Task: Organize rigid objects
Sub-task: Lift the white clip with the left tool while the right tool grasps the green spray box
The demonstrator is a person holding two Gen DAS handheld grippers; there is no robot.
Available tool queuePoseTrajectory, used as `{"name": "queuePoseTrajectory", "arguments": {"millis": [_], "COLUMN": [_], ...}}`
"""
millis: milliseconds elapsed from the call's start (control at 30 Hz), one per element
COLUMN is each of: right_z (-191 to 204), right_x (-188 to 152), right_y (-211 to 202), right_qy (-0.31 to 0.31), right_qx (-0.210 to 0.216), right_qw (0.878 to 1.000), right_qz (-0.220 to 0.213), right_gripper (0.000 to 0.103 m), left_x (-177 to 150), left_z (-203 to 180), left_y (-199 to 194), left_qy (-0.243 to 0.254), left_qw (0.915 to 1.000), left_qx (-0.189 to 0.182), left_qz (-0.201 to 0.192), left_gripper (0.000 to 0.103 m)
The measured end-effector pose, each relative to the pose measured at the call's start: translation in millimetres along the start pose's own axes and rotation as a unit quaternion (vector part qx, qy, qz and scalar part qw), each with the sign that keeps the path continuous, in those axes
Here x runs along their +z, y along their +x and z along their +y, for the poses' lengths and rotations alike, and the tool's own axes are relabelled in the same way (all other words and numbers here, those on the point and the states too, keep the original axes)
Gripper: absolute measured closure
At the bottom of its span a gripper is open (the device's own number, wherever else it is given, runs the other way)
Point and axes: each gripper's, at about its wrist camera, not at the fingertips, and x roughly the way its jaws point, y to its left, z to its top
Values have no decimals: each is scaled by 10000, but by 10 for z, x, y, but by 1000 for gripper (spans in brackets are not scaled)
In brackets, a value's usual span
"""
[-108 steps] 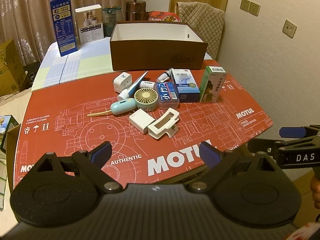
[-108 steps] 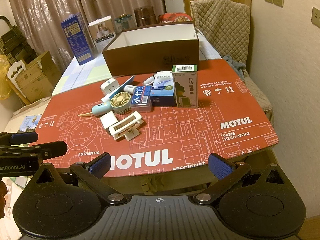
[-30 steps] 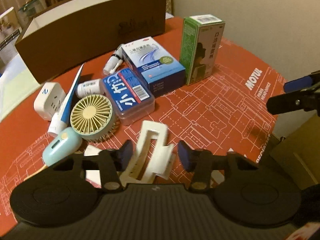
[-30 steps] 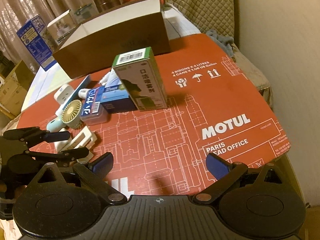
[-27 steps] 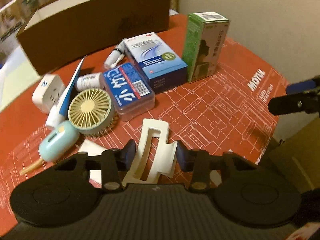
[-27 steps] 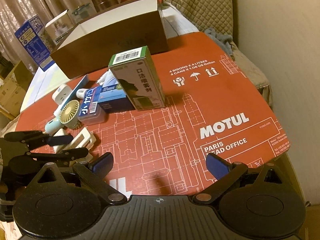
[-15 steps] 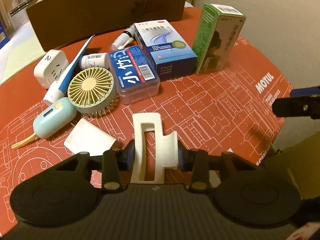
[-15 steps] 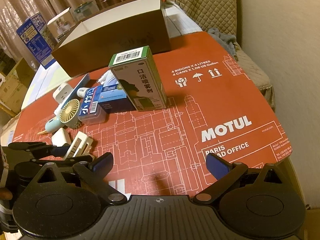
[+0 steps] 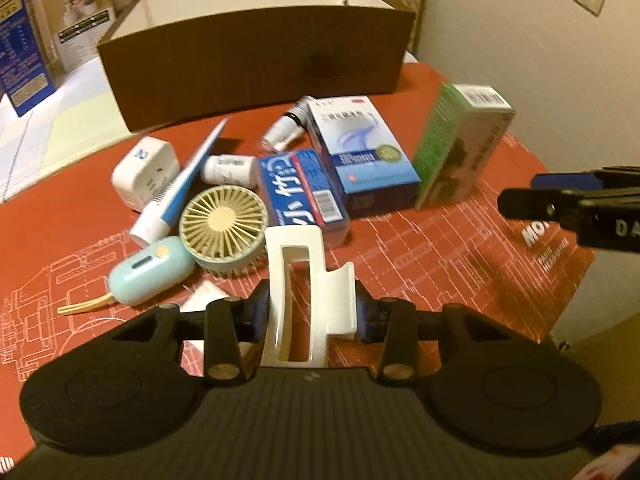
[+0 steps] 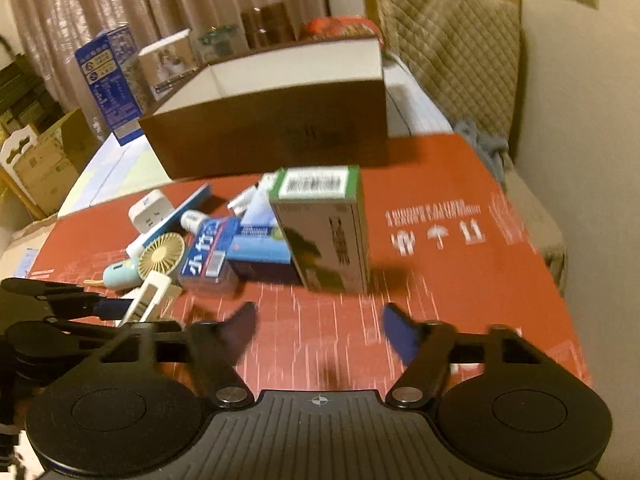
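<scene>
My left gripper [image 9: 312, 312] is shut on a white hair claw clip [image 9: 304, 280] and holds it above the red mat; the clip also shows in the right wrist view [image 10: 148, 296]. My right gripper [image 10: 320, 332] is open and empty, just in front of the upright green box [image 10: 324, 228]. The green box [image 9: 460, 144] stands at the right of the pile. An open brown box [image 9: 256, 52] stands behind the pile.
On the red mat [image 9: 440, 248] lie a blue medicine box [image 9: 360, 152], a blue clear case [image 9: 300, 192], a small round fan [image 9: 224, 228], a white plug [image 9: 146, 170], a tube [image 9: 180, 188], small bottles [image 9: 230, 170] and a white pad [image 9: 204, 296]. Cartons [image 10: 108, 80] stand behind.
My left gripper has closed on the hair clip and lifted it off the mat. My right gripper has moved forward toward the green box and narrowed its opening.
</scene>
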Motion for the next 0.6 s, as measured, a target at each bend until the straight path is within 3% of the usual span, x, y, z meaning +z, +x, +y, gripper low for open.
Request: {"name": "queuePoseTrajectory", "arguments": {"millis": [67, 167, 367, 600], "right_z": [1, 4, -76, -204], "right_x": [54, 139, 357, 540], "right_y": [47, 128, 335, 541], "right_qy": [-62, -164, -175, -199], "right_qx": [66, 114, 67, 148], "right_qw": [9999, 9995, 9990, 9993], "right_qz": [-99, -233, -396, -296], "right_gripper": [67, 76, 77, 77], "left_x": [29, 77, 179, 310], "left_z": [41, 100, 217, 344], "left_y": [-12, -21, -29, -13], "left_qy": [-75, -178, -415, -707], "left_qw": [9999, 9997, 9985, 9959], "left_qx": [66, 162, 333, 552], "left_qz": [-26, -56, -99, -131], "left_gripper": [67, 67, 67, 67]}}
